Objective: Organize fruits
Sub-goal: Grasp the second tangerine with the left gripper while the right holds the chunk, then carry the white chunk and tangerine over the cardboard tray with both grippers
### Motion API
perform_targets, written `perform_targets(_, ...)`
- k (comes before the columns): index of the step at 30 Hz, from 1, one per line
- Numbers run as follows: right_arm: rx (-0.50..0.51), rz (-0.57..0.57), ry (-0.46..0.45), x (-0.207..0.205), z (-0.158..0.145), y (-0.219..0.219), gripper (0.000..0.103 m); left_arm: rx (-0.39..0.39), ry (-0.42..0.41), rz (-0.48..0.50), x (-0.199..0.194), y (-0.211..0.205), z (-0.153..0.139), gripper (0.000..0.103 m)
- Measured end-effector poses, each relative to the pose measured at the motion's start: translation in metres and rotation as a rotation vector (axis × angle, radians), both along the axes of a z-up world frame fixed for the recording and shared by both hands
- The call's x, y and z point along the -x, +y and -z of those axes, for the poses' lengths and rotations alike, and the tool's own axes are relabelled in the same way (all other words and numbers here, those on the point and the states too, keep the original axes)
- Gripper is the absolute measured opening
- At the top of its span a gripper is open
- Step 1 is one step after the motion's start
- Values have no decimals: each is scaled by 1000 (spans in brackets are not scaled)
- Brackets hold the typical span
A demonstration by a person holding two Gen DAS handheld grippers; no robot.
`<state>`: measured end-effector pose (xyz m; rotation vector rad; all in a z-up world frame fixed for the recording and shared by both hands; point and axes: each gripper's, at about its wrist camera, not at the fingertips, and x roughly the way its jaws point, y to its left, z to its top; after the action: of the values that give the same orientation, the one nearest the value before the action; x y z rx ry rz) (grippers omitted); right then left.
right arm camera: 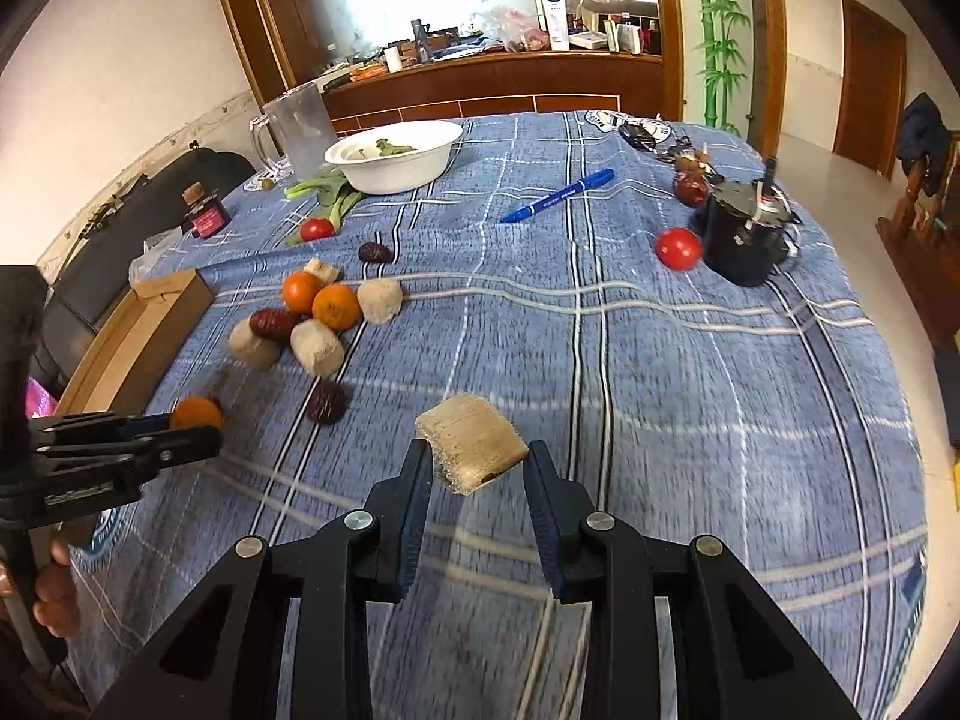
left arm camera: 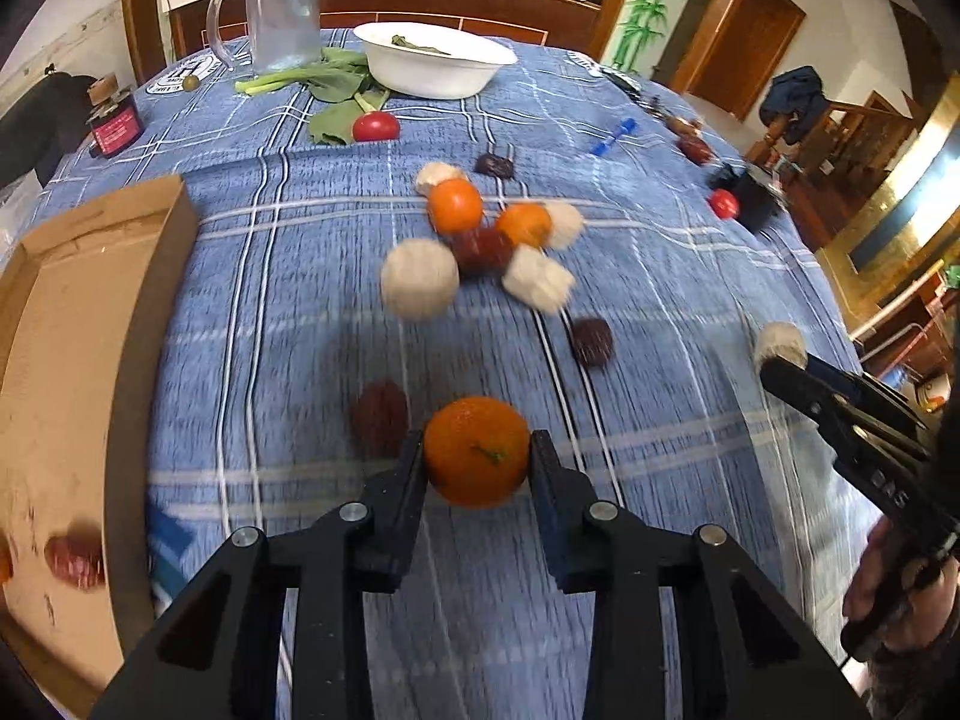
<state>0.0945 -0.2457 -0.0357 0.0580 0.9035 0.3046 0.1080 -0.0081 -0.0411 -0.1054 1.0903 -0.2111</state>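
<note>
A: What is held in the left claw (left arm camera: 477, 450)?

B: A round orange tangerine with a small green stem (left arm camera: 477, 451) is clamped between its two black fingers, both pads pressed against its sides, above the blue plaid cloth of the surface (left arm camera: 660, 300). A dark red wrinkled date (left arm camera: 380, 418) is seen just beside the left finger.

A: And the right claw (right arm camera: 477, 462)?

B: It is closed on a flat beige spongy block (right arm camera: 471, 441), which is gripped by its near edges and tilted, clear of the cloth.

A: Where is the remaining fruit found?

B: A cluster is seen farther off, towards the middle of the surface: two more tangerines (left arm camera: 456, 205), a dark date touching them, and several pale beige lumps (left arm camera: 419, 279) around them. Another dark date (left arm camera: 591, 342) lies apart, nearer and to the right. An open brown cardboard box (left arm camera: 78, 324) is placed at the left edge, with one reddish date (left arm camera: 75, 561) inside.

A: Anything at the far end?

B: A white bowl (left arm camera: 435, 66), leafy greens, a clear plastic jug (left arm camera: 282, 12) and a red tomato (left arm camera: 375, 126) are found there. A blue pen (right arm camera: 558, 195) lies to the right.
</note>
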Motion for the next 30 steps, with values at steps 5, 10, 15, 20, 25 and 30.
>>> perform_targets(5,15,6,8,29,2,5,33,23,7,13,33,6,-2,32)
perform_targets(10,20,15,15,54,4,14,33,13,-11,45,55,7,-5,32)
perform_targets(15,31,17,26,67,4,29,33,22,-32,50,66,18,-13,33)
perform_targets(20,38,-10,15,71,-3,53,33,33,-53,21,72,41,-21,33)
perform_targets(25,51,-61,-12,69,-13,87,34,40,-76,-24,77,71,-31,33)
perform_targets(30,48,-113,-22,61,-19,120,34,45,-99,-74,80,101,-38,33)
